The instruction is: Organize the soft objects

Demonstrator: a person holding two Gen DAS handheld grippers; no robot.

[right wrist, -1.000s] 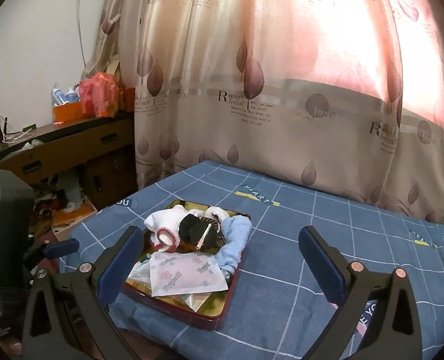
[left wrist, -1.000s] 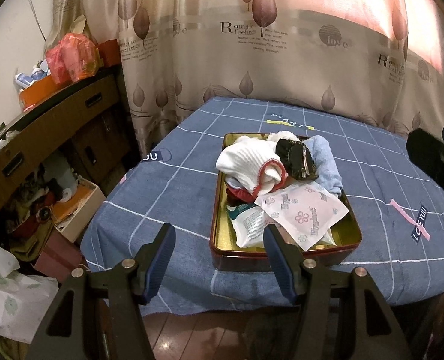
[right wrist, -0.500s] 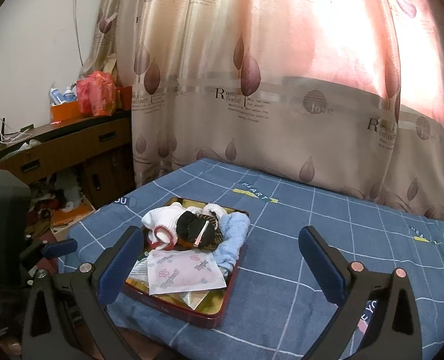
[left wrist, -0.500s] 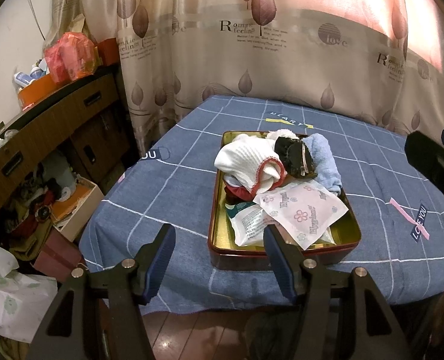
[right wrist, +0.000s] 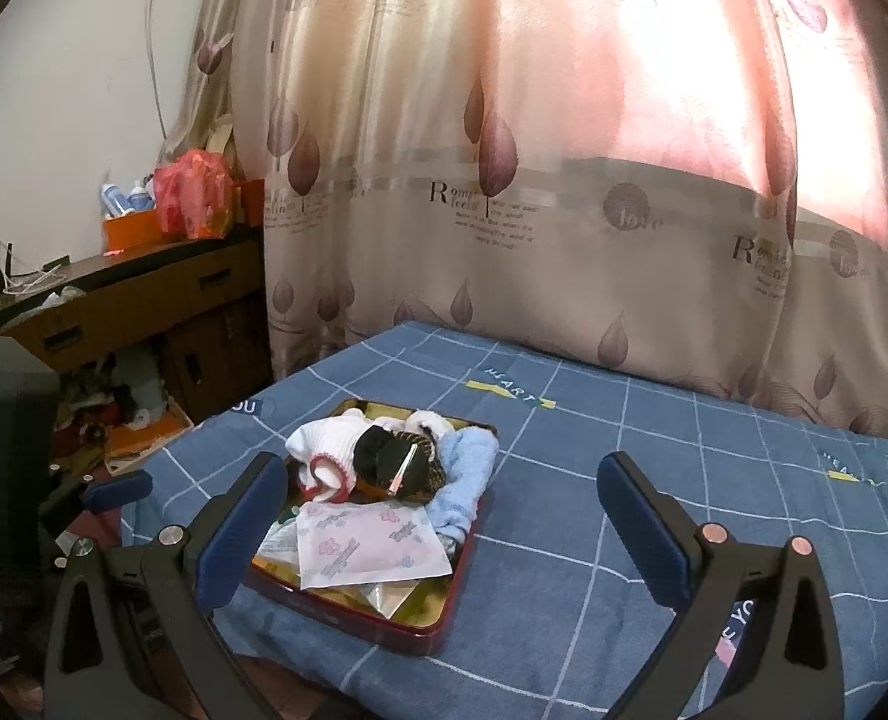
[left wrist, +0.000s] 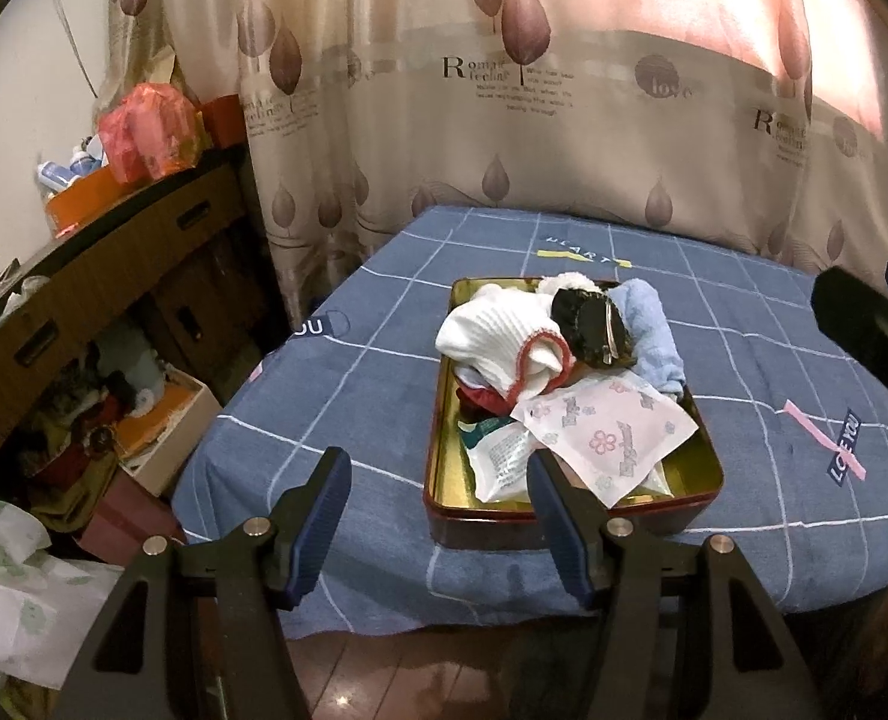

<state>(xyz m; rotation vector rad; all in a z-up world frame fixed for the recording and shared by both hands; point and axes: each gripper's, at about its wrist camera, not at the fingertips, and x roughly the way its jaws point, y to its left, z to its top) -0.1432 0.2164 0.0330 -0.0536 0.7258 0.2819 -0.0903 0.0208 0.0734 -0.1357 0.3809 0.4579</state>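
A red tin tray [left wrist: 564, 525] [right wrist: 420, 630] with a gold inside sits on the blue checked cloth. It holds a white sock with red trim [left wrist: 498, 345] [right wrist: 318, 450], a dark bundle with a hair clip [left wrist: 591, 330] [right wrist: 396, 462], a light blue cloth [left wrist: 654, 336] [right wrist: 465, 474] and a flowered white packet [left wrist: 606, 438] [right wrist: 366, 546]. My left gripper [left wrist: 438, 504] hovers open just in front of the tray's near edge, with nothing between its fingers. My right gripper [right wrist: 438, 510] is open wide, above the tray's right side, also empty.
The blue cloth covers a table [left wrist: 774, 360] backed by a leaf-patterned curtain [left wrist: 564, 90]. A wooden desk [left wrist: 114, 276] with an orange box and a red bag stands at the left, with clutter and boxes [left wrist: 84, 420] on the floor beneath.
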